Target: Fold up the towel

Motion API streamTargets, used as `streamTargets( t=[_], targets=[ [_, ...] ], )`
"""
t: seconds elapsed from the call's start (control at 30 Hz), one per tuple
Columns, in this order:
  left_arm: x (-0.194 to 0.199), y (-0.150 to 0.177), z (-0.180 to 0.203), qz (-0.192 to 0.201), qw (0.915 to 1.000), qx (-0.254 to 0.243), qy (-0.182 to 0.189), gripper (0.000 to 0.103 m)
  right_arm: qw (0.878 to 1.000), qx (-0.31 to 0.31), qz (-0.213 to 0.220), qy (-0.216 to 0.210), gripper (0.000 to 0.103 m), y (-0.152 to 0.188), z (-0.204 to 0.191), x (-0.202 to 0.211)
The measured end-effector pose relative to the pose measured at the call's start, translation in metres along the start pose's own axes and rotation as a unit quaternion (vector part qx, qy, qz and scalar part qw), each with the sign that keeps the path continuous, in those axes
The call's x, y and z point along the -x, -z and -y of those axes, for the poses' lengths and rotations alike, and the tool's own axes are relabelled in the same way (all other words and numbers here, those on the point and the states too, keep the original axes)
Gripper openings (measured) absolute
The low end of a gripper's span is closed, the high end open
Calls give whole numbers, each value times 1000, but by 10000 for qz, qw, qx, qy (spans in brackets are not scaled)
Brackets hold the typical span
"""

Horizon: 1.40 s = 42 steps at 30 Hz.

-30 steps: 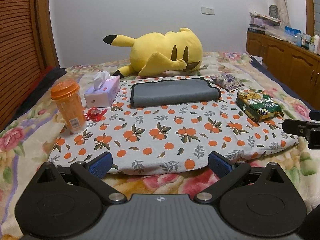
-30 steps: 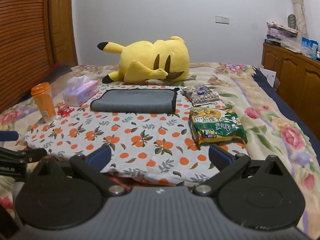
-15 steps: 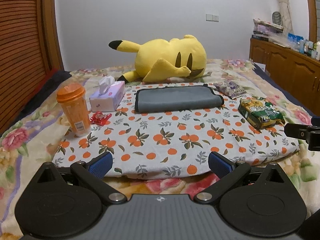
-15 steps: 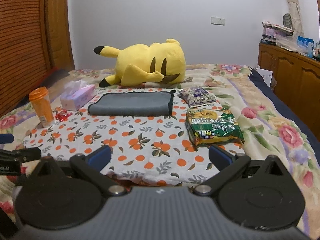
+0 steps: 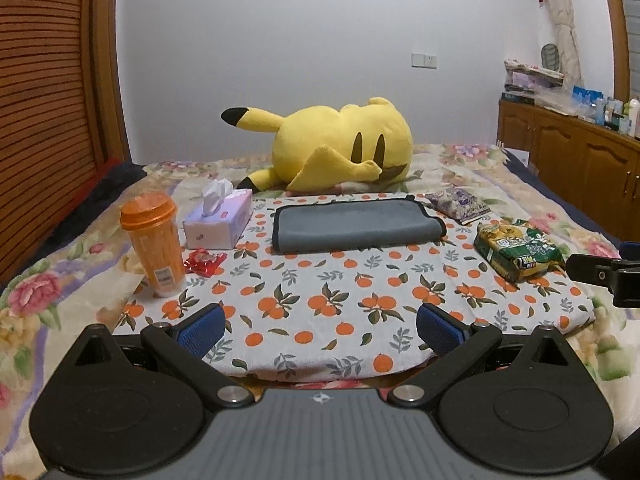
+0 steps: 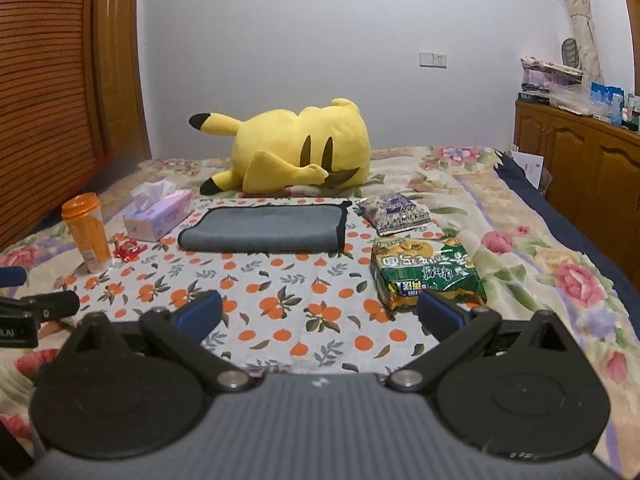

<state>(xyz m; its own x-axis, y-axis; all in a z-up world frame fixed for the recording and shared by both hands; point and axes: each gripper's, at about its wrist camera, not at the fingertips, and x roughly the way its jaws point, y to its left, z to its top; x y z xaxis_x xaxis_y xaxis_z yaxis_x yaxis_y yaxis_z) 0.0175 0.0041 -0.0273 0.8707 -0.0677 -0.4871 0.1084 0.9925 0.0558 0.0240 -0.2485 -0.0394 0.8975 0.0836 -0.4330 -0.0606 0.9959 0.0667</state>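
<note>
A grey towel (image 5: 354, 224) with dark edging lies folded flat at the far side of an orange-print cloth (image 5: 320, 296) on the bed; it also shows in the right wrist view (image 6: 266, 227). My left gripper (image 5: 320, 328) is open and empty, held at the near edge of the cloth, well short of the towel. My right gripper (image 6: 318, 314) is open and empty, also at the near edge. The right gripper's tip shows at the right border of the left wrist view (image 5: 600, 274).
An orange cup (image 5: 154, 242), tissue box (image 5: 219, 218) and red wrapper (image 5: 204, 261) stand left of the towel. A purple snack bag (image 5: 458, 203) and green noodle pack (image 5: 520, 250) lie right. A yellow plush (image 5: 340, 148) lies behind. Wooden cabinets (image 5: 580, 164) stand at right.
Both grippers have drawn back and risen slightly, so the cloth and towel look farther away. Both stay open. The towel has not moved.
</note>
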Motion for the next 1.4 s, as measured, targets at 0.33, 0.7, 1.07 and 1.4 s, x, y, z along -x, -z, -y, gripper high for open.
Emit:
streamTargets(
  t=[0.33,0.7,1.07,1.4],
  targets=[
    [6,-1,3,194,9998,-49,22,103,9999,-12,137,2,103,0,0,3],
    [10,-2,2,373,9993,-64,-9,103,9995,-44,311,9,103,-1,1,8],
    [16,-4,2,577,9983,-83,-20,103,9983,-34,579,47,103,-2,3,15],
    [17,-4,5,688,9973,-217,-102,103,9980,-38,621,63,103,-3,5,16]
  ],
)
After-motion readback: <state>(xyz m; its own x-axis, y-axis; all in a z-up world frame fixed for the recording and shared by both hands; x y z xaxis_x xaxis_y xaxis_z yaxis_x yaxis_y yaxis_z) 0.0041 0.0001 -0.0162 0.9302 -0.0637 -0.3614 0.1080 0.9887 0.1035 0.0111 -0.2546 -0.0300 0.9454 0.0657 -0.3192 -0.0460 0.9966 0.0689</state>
